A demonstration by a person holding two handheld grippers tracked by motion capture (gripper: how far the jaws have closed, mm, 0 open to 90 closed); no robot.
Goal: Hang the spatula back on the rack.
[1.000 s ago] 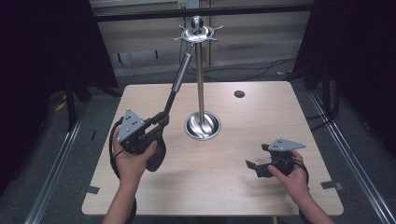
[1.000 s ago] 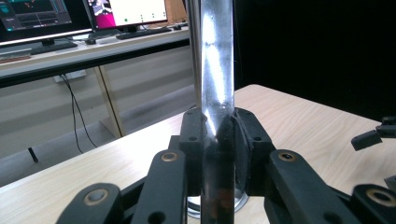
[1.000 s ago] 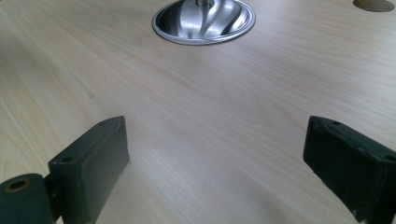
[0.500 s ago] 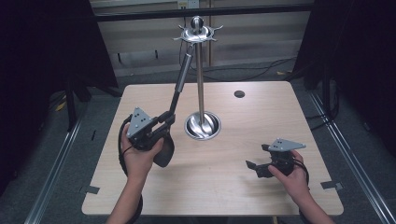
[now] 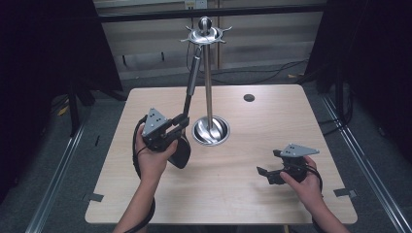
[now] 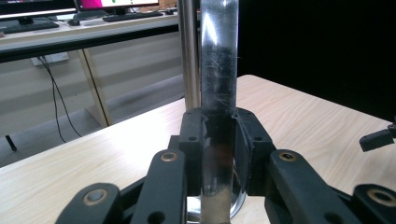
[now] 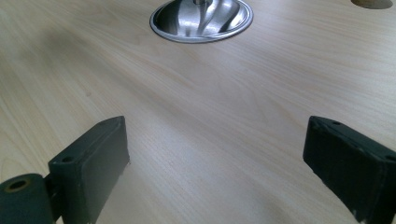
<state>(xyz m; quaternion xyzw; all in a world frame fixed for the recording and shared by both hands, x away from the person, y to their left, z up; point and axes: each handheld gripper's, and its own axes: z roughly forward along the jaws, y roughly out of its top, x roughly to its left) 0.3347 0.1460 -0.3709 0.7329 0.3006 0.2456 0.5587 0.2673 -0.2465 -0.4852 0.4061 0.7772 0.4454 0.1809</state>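
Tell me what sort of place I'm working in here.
Likely a lab or office test bay: a bare wooden table ringed by black curtains, floor rails, and a desk with monitors and a keyboard behind.

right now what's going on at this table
A person works at a light wooden table with a gripper in each hand. The left gripper is clamped on the shaft of a long black-headed kitchen utensil, whose top end hangs from the tall shiny metal rack. The right gripper rests open on the table, holding nothing.
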